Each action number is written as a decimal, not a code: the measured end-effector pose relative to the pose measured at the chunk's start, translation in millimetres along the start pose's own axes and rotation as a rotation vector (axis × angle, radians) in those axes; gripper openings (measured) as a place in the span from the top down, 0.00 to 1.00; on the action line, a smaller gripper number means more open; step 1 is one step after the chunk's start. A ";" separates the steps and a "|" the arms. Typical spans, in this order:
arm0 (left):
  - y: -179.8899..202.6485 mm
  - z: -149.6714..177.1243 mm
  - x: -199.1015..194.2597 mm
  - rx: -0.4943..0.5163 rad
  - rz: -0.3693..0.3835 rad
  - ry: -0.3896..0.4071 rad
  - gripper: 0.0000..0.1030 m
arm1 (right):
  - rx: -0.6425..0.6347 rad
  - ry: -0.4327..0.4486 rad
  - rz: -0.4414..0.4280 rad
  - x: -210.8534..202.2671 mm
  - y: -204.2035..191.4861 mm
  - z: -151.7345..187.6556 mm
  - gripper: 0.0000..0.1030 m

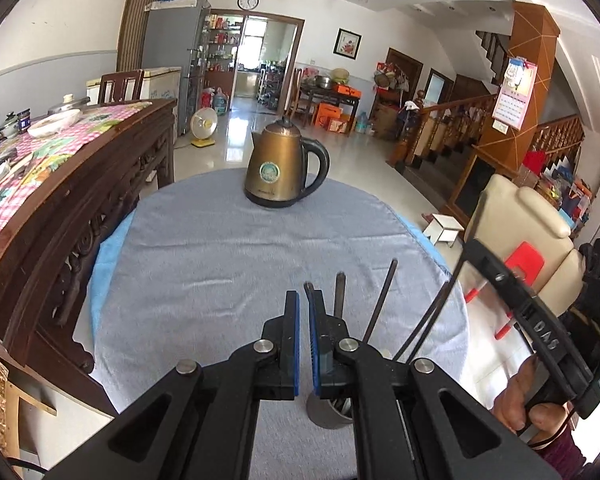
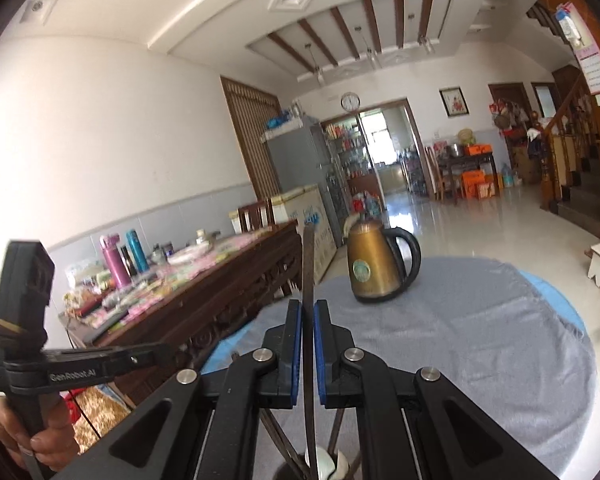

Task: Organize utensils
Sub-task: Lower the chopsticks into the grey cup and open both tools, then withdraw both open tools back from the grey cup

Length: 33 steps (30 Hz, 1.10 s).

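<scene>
right gripper (image 2: 308, 312) clenched on a dark chopstick (image 2: 309, 264) standing upright above the metal cup (image 1: 332, 414) on the grey cloth (image 1: 220, 264); left gripper (image 1: 303, 308) nearly closed, gripping nothing; kettle (image 1: 286, 166) at far edge

Each claw, left claw (image 1: 304, 316) and right claw (image 2: 308, 324), is matte black plastic with blue finger pads (image 2: 296, 340) and round silver pivot screws. Its handle reads "GenRobot.AI" in pale letters. Bare-skinned hands (image 1: 524, 400) show; one wrist wears a dark maroon sleeve.
</scene>
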<state>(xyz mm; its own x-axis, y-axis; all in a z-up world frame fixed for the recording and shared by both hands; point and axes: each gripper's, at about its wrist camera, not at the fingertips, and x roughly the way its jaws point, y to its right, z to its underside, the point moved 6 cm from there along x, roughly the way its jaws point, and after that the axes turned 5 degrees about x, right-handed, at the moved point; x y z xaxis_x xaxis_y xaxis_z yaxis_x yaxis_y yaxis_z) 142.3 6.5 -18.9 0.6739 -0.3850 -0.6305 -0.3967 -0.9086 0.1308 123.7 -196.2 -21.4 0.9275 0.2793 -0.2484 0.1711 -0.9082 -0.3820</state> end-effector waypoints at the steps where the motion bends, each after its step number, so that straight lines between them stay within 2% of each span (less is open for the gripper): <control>1: -0.2 3.7 0.5 0.000 -0.002 -0.006 0.96 | 0.002 -0.020 0.004 3.4 2.2 5.5 0.93; 8: -5.1 16.9 6.2 -0.014 -0.027 -0.025 0.96 | 0.018 -0.091 0.021 8.7 15.0 26.9 0.93; 11: -4.9 19.3 6.8 -0.011 -0.064 -0.028 0.95 | 0.028 -0.119 0.009 7.2 16.0 32.9 0.92; 13: -5.1 21.9 6.5 -0.007 -0.098 -0.028 0.82 | 0.030 -0.130 0.002 5.6 16.4 35.1 0.90; 15: -7.3 24.5 5.0 -0.008 -0.149 -0.021 0.35 | 0.031 -0.128 0.001 2.0 18.0 35.7 0.70; 16: -7.8 25.1 3.4 -0.005 -0.173 -0.008 0.32 | 0.032 -0.122 0.004 -0.2 19.4 35.4 0.64; 17: -7.5 25.9 1.4 0.006 -0.205 0.007 0.32 | 0.034 -0.113 0.008 -2.6 20.7 35.1 0.56; 18: -7.8 26.9 1.0 0.016 -0.222 0.009 0.32 | 0.037 -0.101 0.011 -5.9 22.6 34.4 0.55; 26: -5.9 30.2 -1.8 0.060 -0.316 0.026 0.31 | 0.054 -0.067 0.061 -23.2 40.2 32.4 0.55; 33: -9.2 30.2 -3.9 0.084 -0.394 0.032 0.29 | 0.058 -0.086 0.094 -26.5 52.4 36.3 0.55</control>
<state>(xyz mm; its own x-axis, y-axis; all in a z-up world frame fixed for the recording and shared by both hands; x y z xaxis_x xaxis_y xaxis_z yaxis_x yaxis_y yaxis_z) 124.5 21.2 -40.8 0.8032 -0.0156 -0.5955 -0.1525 -0.9717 -0.1803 96.0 -239.9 -67.2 0.9063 0.2214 -0.3599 0.0628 -0.9128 -0.4035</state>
